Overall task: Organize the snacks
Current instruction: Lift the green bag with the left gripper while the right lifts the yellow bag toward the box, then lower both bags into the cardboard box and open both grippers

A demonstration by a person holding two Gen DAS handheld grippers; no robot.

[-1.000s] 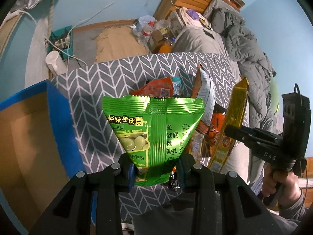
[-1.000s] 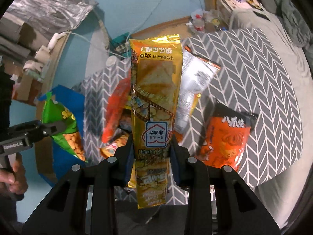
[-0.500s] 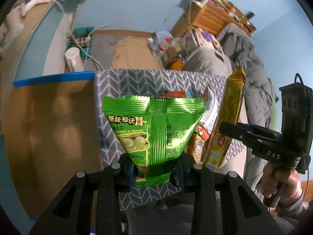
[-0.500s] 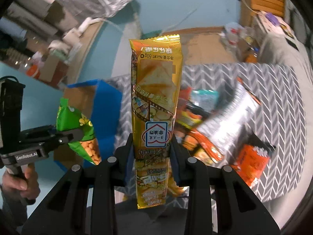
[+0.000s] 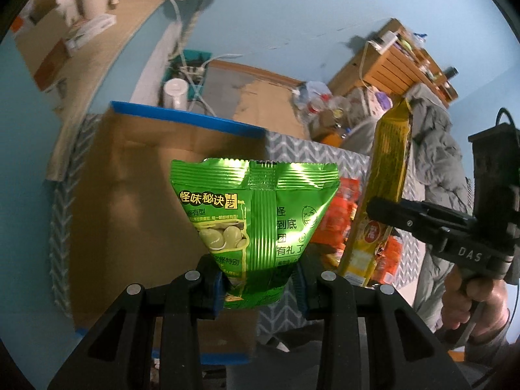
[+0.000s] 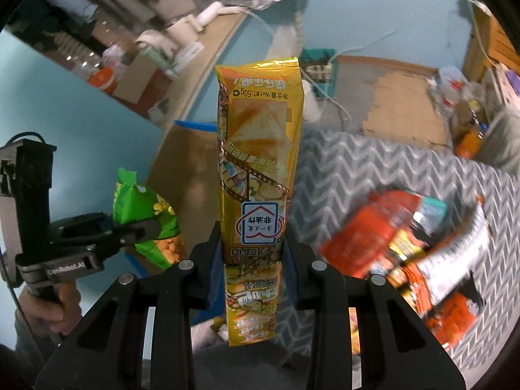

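Observation:
My left gripper (image 5: 260,287) is shut on the bottom of a green snack bag (image 5: 256,214), held upright over an open cardboard box with blue edges (image 5: 146,175). In the right wrist view my right gripper (image 6: 252,256) is shut on a long yellow cracker pack (image 6: 260,169), also upright. Each wrist view shows the other hand: the yellow cracker pack (image 5: 386,175) at the right of the left wrist view, the green snack bag (image 6: 143,214) at the left of the right wrist view. A pile of orange and silver snack packs (image 6: 406,247) lies on the chevron cloth (image 6: 357,169).
The box sits at the left end of the grey chevron-covered surface (image 5: 312,152). Behind it are a white cup (image 5: 175,92), cables and a teal crate (image 5: 191,65) on the floor. A grey blanket (image 5: 432,143) and wooden shelf (image 5: 399,58) are at the right.
Both grippers swung left, away from the snack pile and toward the box, keeping their packs. The box now fills the space behind the green bag; the pile has slid to the right.

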